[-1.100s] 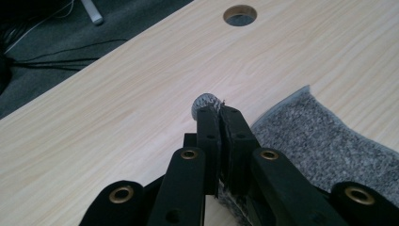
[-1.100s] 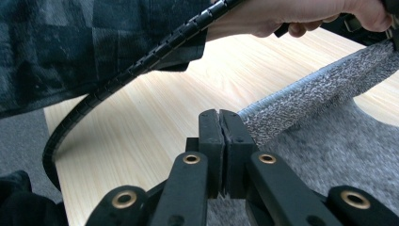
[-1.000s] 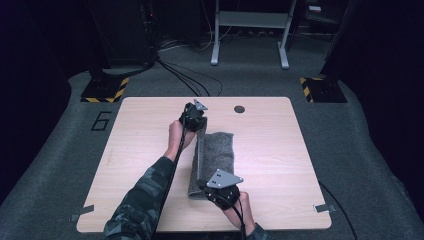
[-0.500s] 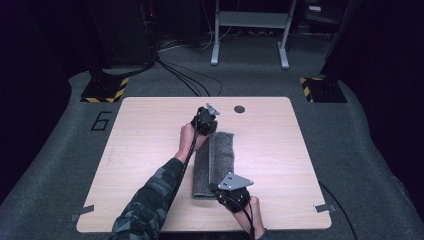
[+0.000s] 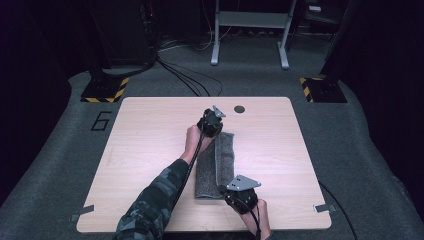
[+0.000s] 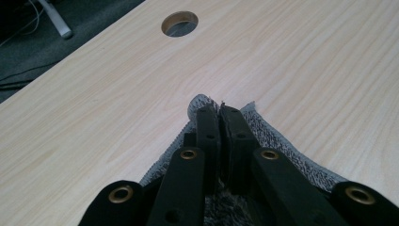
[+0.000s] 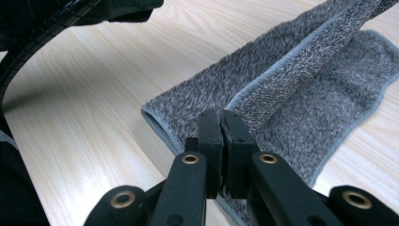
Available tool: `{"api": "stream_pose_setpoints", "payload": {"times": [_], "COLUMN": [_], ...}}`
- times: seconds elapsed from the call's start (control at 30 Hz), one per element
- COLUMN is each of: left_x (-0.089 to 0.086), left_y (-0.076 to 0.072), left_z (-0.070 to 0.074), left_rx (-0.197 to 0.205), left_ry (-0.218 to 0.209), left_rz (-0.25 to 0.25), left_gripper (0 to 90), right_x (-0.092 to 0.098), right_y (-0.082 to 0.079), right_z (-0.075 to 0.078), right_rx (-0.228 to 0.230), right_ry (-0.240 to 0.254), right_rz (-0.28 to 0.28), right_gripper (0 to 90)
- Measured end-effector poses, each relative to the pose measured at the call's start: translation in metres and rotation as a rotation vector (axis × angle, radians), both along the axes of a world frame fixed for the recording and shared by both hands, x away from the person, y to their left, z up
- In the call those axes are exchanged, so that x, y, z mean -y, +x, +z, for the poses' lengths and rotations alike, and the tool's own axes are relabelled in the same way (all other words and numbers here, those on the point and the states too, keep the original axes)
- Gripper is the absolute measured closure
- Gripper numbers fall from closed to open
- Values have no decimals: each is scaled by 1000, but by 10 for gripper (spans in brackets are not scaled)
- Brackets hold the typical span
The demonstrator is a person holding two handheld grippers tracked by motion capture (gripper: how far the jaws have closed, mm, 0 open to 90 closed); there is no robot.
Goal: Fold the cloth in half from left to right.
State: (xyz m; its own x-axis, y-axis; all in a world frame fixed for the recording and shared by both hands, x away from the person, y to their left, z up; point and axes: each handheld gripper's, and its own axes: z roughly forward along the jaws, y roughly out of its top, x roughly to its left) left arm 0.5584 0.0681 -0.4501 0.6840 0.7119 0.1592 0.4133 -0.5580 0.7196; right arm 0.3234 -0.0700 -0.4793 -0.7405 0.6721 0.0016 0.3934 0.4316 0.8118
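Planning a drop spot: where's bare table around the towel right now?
Bare: the table left of the grey towel, and the right side to the edge. Crowded: the towel strip, left gripper at its far end near the hole, right gripper at its near end.

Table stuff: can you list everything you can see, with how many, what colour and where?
towel: one, grey, folded lengthwise, lying in the middle of the table
table: one, light wood, in the middle of the room
cable hole: one, round and dark, near the table's far edge
number six: one, black, on the grey floor left of the table
striped bases: two, black and yellow, on the floor beyond the far corners
metal stand: one, grey, on the floor behind the table
left tongs: one, black, shut on the towel's far end
right tongs: one, black, shut on the towel's near end
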Motion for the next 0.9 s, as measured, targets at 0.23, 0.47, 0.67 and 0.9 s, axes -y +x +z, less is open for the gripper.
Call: {"api": "stream_pose_setpoints", "payload": {"times": [0.23,0.47,0.67,0.9], "left_x": [13,20,15,-8], "left_y": [3,9,7,5], "left_z": [-9,-17,-9,-8], "left_rx": [-18,-51,-37,-44], "left_ry": [3,-33,-86,-63], "left_rz": [-7,1,0,35], "left_gripper": [866,716,425,340], "right_x": [2,9,18,31], "right_y": [-3,-3,-2,-2], "right_z": [-9,-14,-23,-29], "right_rx": [-14,-29,-73,-83], "right_ry": [-47,-64,-100,-146], "right_rz": [-18,-54,-114,-160], "right_gripper": [873,847,785,704]}}
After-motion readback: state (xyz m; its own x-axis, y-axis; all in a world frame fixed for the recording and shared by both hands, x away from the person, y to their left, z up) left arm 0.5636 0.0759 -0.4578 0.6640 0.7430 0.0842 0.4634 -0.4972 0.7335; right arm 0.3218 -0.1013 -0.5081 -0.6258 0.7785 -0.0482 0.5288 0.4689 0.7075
